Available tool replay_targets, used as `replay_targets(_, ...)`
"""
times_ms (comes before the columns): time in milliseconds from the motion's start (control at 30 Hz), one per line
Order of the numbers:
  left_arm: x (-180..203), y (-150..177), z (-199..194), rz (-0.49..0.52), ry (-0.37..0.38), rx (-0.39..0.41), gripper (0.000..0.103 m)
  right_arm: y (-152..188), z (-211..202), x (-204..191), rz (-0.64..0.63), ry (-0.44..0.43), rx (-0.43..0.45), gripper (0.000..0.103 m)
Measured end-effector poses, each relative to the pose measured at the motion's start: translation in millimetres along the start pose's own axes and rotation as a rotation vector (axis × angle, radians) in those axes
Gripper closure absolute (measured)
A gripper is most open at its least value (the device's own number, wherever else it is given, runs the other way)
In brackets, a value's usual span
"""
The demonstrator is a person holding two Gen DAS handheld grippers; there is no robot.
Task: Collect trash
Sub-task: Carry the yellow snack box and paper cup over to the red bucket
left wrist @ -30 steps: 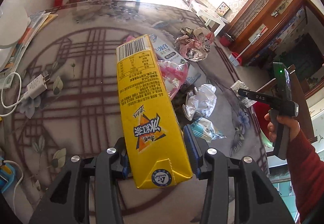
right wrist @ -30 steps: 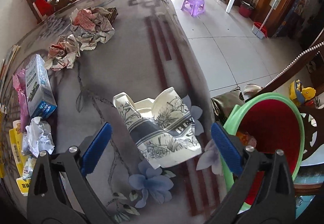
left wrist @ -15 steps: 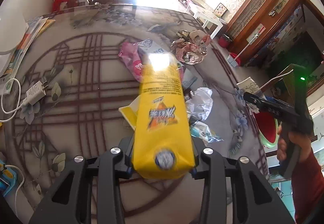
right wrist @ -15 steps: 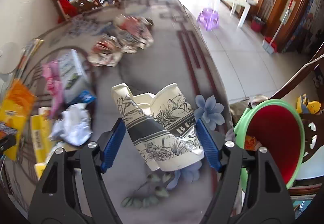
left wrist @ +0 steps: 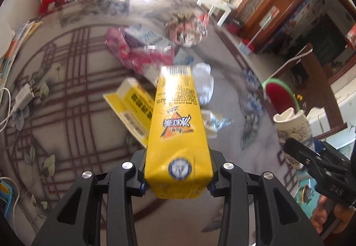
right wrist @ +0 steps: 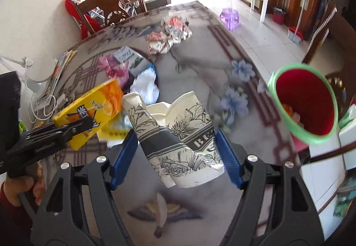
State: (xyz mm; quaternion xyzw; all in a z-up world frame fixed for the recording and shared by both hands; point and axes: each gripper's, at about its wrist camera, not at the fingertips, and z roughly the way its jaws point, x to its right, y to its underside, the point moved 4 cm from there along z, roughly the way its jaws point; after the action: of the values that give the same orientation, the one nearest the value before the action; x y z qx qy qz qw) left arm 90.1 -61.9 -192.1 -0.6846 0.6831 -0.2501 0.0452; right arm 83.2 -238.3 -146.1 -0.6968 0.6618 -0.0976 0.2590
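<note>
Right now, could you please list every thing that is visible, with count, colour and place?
yellow drink carton: one, yellow, held in left gripper
crushed paper cup: one, white with black flowers, held in right gripper
flattened yellow box: one, yellow, on table under the carton
crumpled printed paper: two wads, red and white, far side of table
white crumpled wrapper: one, white, middle of table
pink plastic bag: one, pink, beside blue-white box
blue-white box: one, mid table
red bin with green rim: one, right of table
purple stool: one, on floor
left gripper: one, black
right gripper: one, black, blue pads
</note>
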Motion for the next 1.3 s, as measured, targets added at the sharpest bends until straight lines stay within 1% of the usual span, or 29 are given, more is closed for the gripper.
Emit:
replay_targets(33,0.0,2.3,3.7,0.008,-0.012,-0.008,0.049,6.6,-0.3,2.0,0.015,0.002,-0.009,0.033)
replay_targets(67,0.3,3.3,7.5,0.018,-0.017,-0.012,0.045,12.9,-0.2,3.8,0.029,0.003,-0.016,0.033)
replay_targets(100,0.3,4.1,11.0,0.021,-0.017,-0.019,0.043,18.8,-1.1,5.9,0.044,0.002,-0.021,0.033)
replay_targets(167,-1.0,4.7,17.6,0.003,0.004,-0.032,0.046,28.3,-4.7,10.0,0.073,0.001,-0.025,0.033)
replay_targets(200,-2.8,4.3,19.7,-0.018,0.019,-0.036,0.056,32.5,-7.4,11.9,0.084,0.002,-0.022,0.033)
replay_targets(233,-4.3,4.1,21.5,-0.043,0.036,-0.043,0.056,35.4,-9.6,13.4,0.091,0.004,-0.02,0.033)
replay_targets(300,-3.9,4.2,15.9,-0.054,0.04,-0.019,0.057,40.6,-14.9,16.0,0.104,0.006,-0.012,0.033)
replay_targets(367,1.6,6.2,4.8,-0.032,0.029,0.02,0.058,43.1,-20.4,18.3,0.115,0.007,-0.002,0.033)
replay_targets(500,14.1,6.0,-14.9,0.009,0.019,0.073,0.058,43.8,-26.0,20.0,0.125,0.004,0.008,0.032)
replay_targets(700,39.6,2.6,-35.7,0.067,0.036,0.122,0.058,34.2,-34.2,19.3,0.111,-0.001,0.037,0.033)
replay_targets(933,69.2,-7.4,-39.8,0.109,0.057,0.142,0.058,19.4,-44.3,31.1,0.106,0.007,0.072,0.033)
replay_targets(1300,108.4,-19.9,-21.8,0.124,0.071,0.13,0.058,6.5,-45.6,72.2,0.123,0.026,0.076,0.033)
